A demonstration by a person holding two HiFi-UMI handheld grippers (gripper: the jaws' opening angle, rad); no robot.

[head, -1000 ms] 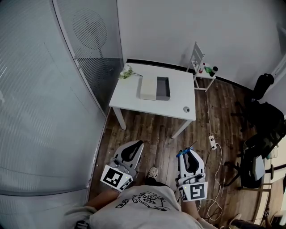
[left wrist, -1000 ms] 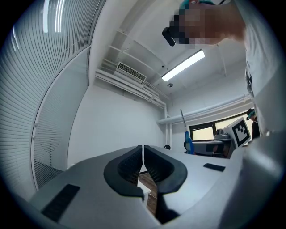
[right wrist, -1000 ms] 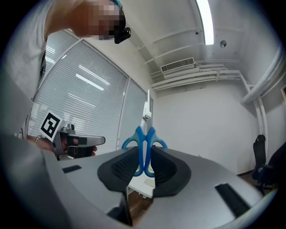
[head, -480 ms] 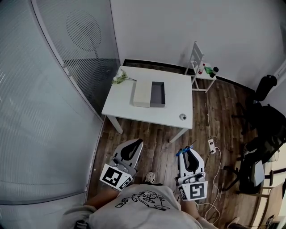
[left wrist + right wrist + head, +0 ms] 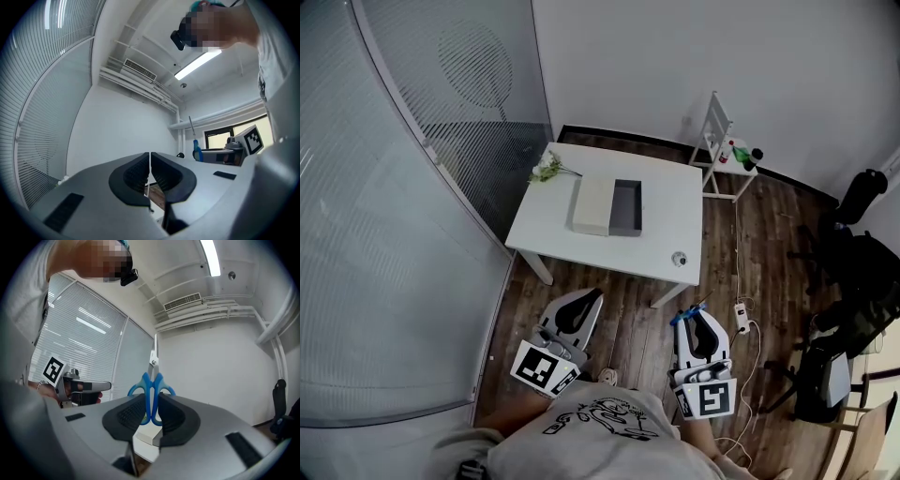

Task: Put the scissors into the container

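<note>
The right claw [image 5: 151, 411] is clamped on the blue handles of the scissors [image 5: 151, 380], whose blades stick up past its tips. The left claw [image 5: 150, 173] is closed on nothing. In the head view both sit at lower centre, well apart from the grey container [image 5: 627, 207] on the white counter [image 5: 670, 220] at mid-frame. The container's inside is too small to make out. The wooden floor [image 5: 628, 300] runs underneath, with blinds [image 5: 394, 187] at left.
</note>
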